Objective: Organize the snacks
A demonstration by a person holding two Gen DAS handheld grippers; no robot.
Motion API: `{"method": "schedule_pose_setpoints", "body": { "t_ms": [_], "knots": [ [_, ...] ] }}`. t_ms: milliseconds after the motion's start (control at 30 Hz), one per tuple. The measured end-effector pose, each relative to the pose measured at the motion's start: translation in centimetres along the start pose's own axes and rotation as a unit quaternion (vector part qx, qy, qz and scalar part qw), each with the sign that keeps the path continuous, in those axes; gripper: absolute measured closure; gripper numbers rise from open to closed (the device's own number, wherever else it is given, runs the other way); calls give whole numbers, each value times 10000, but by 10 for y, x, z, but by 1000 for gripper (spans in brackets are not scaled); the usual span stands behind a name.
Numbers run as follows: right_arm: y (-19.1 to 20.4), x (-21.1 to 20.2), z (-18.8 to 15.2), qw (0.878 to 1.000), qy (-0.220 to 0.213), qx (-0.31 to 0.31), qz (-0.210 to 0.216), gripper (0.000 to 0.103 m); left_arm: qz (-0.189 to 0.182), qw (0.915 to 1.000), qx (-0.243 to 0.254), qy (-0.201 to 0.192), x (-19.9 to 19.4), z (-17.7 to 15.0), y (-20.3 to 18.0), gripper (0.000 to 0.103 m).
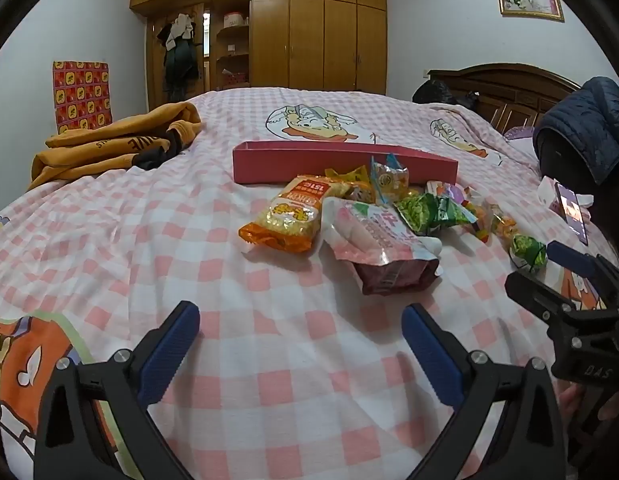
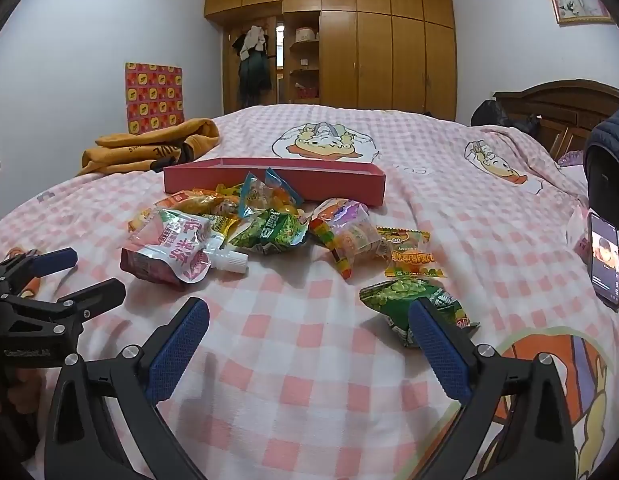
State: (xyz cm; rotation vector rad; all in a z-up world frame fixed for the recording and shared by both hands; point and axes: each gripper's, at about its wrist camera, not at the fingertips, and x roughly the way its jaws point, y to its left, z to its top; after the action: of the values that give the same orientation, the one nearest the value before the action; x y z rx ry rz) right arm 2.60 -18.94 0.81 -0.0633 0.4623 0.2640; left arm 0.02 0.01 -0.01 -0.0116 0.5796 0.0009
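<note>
A heap of snack packets lies on the checked bedspread in front of a shallow pink box (image 1: pixel 341 160) (image 2: pixel 269 176). In the heap are an orange bag (image 1: pixel 289 216), a pink spouted pouch (image 1: pixel 373 236) (image 2: pixel 169 248), a green pea bag (image 1: pixel 429 208) (image 2: pixel 269 228) and a clear candy pack (image 2: pixel 349 232). A gummy packet (image 2: pixel 409 256) and a second green pack (image 2: pixel 409 300) (image 1: pixel 527 250) lie apart on the right. My left gripper (image 1: pixel 301 320) (image 2: pixel 97 272) is open, short of the pouch. My right gripper (image 2: pixel 309 312) (image 1: pixel 549 268) is open, its right finger overlapping the green pack's near edge.
An orange garment (image 1: pixel 117 144) (image 2: pixel 157 144) lies folded at the bed's far left. A lit phone (image 2: pixel 605 260) (image 1: pixel 571 208) rests at the right edge beside a dark jacket (image 1: pixel 581 136). Behind stand a wooden headboard (image 1: pixel 505 88) and a wardrobe (image 2: pixel 369 44).
</note>
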Motion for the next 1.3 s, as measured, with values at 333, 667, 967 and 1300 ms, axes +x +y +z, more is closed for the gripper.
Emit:
{"method": "schedule_pose_setpoints", "body": {
  "t_ms": [333, 667, 967, 1300],
  "knots": [
    [0, 4, -2, 10000, 67, -27, -23, 1, -2, 10000, -4, -14, 0, 0, 0, 0],
    [0, 3, -2, 9999, 97, -33, -26, 1, -9, 10000, -12, -15, 0, 0, 0, 0],
    [1, 3, -2, 9999, 115, -39, -31, 1, -11, 10000, -17, -13, 0, 0, 0, 0],
    [1, 3, -1, 9999, 124, -48, -38, 1, -15, 10000, -24, -16, 0, 0, 0, 0]
  ]
}}
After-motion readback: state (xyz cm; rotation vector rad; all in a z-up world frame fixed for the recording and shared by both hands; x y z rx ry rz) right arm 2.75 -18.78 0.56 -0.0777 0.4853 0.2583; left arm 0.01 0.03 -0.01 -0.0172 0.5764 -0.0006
